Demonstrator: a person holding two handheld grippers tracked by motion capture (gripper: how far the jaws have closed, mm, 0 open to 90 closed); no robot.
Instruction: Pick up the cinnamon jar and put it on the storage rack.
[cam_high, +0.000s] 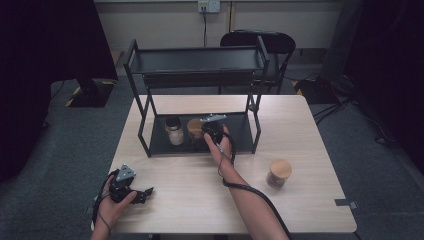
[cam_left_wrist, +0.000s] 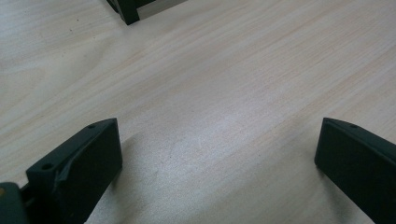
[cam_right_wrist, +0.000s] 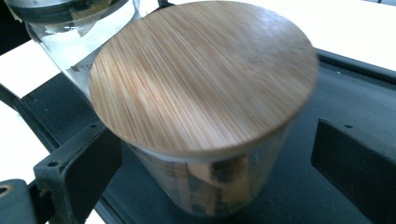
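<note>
Wooden table (cam_high: 200, 195), shelf-rack jar (cam_right_wrist: 205, 102) holding perhaps wood chips

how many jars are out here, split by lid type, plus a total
Jars with a wooden lid: 2, one on the rack's bottom shelf, one on the table
Jars with a dark lid: 1, on the bottom shelf
Total: 3

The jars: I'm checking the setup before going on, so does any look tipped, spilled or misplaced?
Nothing stands out. The wooden-lidded jar stands upright on the rack's lower shelf beside a dark-lidded jar, lid flat, between the right gripper's open jaws. Another wooden-lidded jar stands upright on the table.
</note>
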